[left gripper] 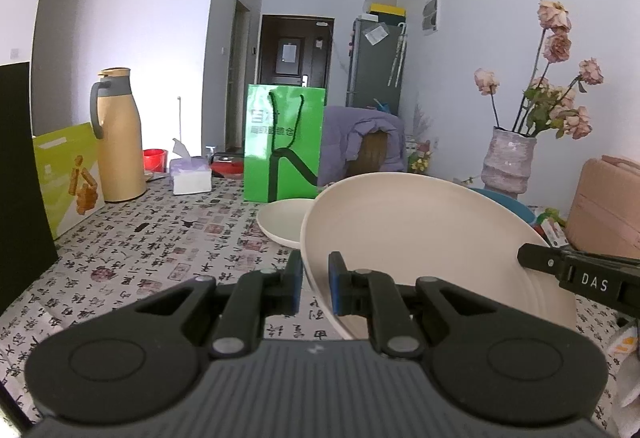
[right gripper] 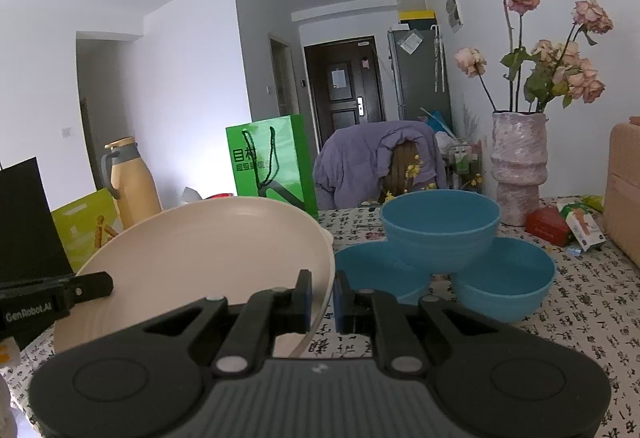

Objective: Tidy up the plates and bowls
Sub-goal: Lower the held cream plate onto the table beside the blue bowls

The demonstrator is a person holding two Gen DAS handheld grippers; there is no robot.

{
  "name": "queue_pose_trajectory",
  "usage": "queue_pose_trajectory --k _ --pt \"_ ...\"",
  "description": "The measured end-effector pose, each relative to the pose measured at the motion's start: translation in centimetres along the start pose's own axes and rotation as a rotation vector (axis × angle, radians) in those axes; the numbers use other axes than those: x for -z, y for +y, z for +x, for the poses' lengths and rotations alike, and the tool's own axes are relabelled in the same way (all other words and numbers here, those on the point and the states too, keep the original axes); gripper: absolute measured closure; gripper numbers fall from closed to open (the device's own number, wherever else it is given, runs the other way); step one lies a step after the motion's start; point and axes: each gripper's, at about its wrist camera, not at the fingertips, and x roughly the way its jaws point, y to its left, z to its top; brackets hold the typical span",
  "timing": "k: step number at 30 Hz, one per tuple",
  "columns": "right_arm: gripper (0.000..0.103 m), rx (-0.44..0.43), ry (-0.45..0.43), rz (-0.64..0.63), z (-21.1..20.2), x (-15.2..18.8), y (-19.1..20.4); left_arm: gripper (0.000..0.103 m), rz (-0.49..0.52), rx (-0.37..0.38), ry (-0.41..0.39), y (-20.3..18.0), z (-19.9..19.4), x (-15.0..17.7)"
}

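Both grippers hold the same cream plate (left gripper: pixel 420 234), one on each side of its rim, and the plate is lifted clear of the counter (left gripper: pixel 160 258) and tilted. In the left wrist view the left gripper (left gripper: pixel 315 284) has its jaws nearly closed, with the plate's left edge pinched between the blue pads. The right gripper's black finger reaches in from the right edge of that view and touches the plate's far rim. In the right wrist view the right gripper (right gripper: pixel 322 296) likewise has its jaws drawn almost together on the plate's right edge, and the plate (right gripper: pixel 208 254) fills the left half of the frame.

A second cream plate (left gripper: pixel 280 222) lies flat on the counter just behind the held one, in front of a green paper bag (left gripper: pixel 286 146). Three blue bowls sit to the right of the held plate: two rest on the counter side by side, and a third bowl (right gripper: pixel 440 228) stands on top, bridging their rims. Further right stands a pink vase (right gripper: pixel 518 168) with dried roses. A tan thermos jug (left gripper: pixel 120 134) stands at the left of the counter, near a tissue box (left gripper: pixel 190 174).
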Motion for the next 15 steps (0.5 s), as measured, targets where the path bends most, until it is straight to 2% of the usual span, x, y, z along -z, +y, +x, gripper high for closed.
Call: queue_pose_trajectory --k 15 --pt "0.092 0.063 0.015 0.007 -1.6 1.5 -2.1 0.089 0.05 0.058 0.031 -2.3 0.4 1.5"
